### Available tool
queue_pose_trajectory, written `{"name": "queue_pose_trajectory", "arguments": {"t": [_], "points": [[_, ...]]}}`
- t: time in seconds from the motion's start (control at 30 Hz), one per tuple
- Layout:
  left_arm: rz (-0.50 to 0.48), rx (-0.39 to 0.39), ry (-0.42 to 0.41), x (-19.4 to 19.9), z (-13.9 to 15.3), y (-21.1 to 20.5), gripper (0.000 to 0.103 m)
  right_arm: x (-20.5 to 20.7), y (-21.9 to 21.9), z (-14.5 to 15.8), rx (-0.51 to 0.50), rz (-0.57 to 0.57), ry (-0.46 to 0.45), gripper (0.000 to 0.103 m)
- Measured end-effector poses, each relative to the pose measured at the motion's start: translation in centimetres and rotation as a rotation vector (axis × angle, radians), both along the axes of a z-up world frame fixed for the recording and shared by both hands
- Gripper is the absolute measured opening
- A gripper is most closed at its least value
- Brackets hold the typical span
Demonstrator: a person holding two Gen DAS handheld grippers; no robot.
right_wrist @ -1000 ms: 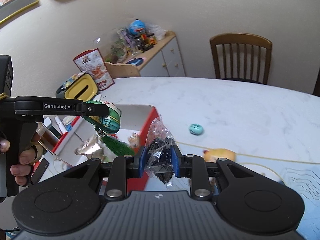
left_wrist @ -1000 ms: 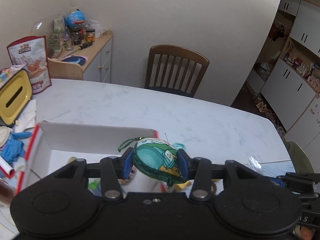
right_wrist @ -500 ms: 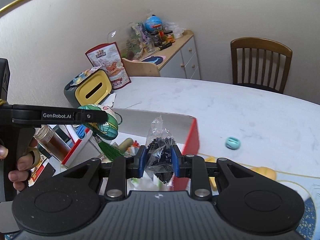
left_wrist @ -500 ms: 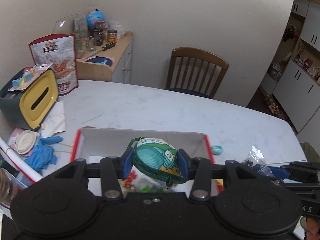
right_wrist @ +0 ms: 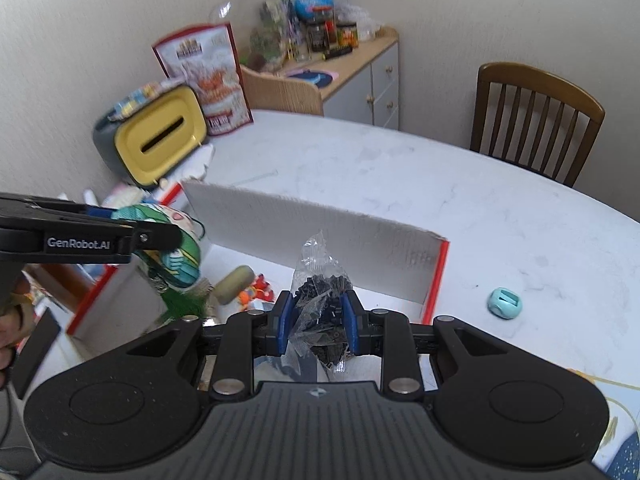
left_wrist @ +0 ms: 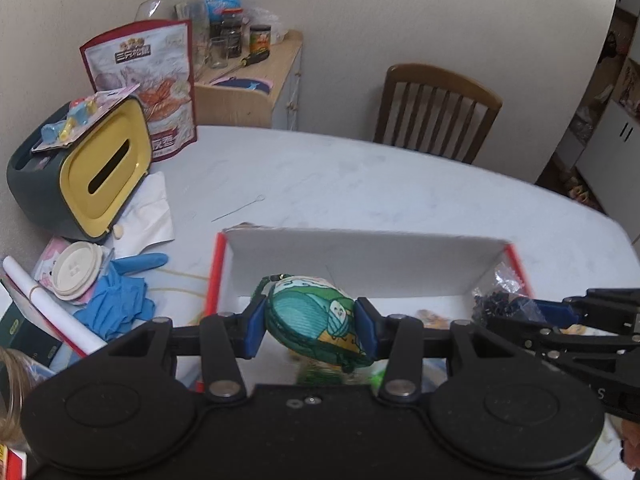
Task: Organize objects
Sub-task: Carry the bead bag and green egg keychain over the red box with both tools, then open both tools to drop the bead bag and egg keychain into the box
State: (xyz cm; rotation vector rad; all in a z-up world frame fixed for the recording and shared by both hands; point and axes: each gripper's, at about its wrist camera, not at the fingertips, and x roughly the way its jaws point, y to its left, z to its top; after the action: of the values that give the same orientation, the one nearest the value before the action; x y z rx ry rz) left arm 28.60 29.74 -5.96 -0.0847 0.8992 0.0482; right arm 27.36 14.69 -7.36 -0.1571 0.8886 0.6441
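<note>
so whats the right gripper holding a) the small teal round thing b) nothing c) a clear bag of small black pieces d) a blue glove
c: the right gripper has its blue fingers shut on a clear bag of small black pieces, above the red-edged box.

My white marble table (left_wrist: 360, 184) carries a red-edged box (right_wrist: 436, 276), a yellow-faced tissue holder (left_wrist: 80, 172), blue gloves (left_wrist: 116, 304) and a teal trinket (right_wrist: 505, 303).

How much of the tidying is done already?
Partly done. Some toys already lie inside the red-edged box. The left gripper holds a green pouch over it, and the right gripper holds a clear bag of black bits. The small teal thing on the table still waits.
</note>
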Motion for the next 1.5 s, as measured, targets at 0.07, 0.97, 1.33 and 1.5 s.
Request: {"name": "queue_pose_trajectory", "arguments": {"t": [0.07, 0.97, 1.33, 1.5], "points": [[-0.004, 0.028, 0.012, 0.4, -0.8, 0.2, 0.045, 0.3, 0.8, -0.9, -0.019, 0.002, 0.010, 0.026], [-0.113, 0.205, 0.124, 0.7, -4.6, -1.8, 0.061, 0.2, 1.0, -3.4, -0.064, 0.003, 0.077, 0.038], [-0.084, 0.164, 0.107, -0.4, -3.1, -2.2, 0.071, -1.7, -2.8, -0.2, 0.020, 0.009, 0.043, 0.053], [-0.085, 0.148, 0.085, -1.2, -1.9, -3.0, 0.071, -2.9, -4.5, 1.5, 0.051, 0.021, 0.018, 0.053]]}}
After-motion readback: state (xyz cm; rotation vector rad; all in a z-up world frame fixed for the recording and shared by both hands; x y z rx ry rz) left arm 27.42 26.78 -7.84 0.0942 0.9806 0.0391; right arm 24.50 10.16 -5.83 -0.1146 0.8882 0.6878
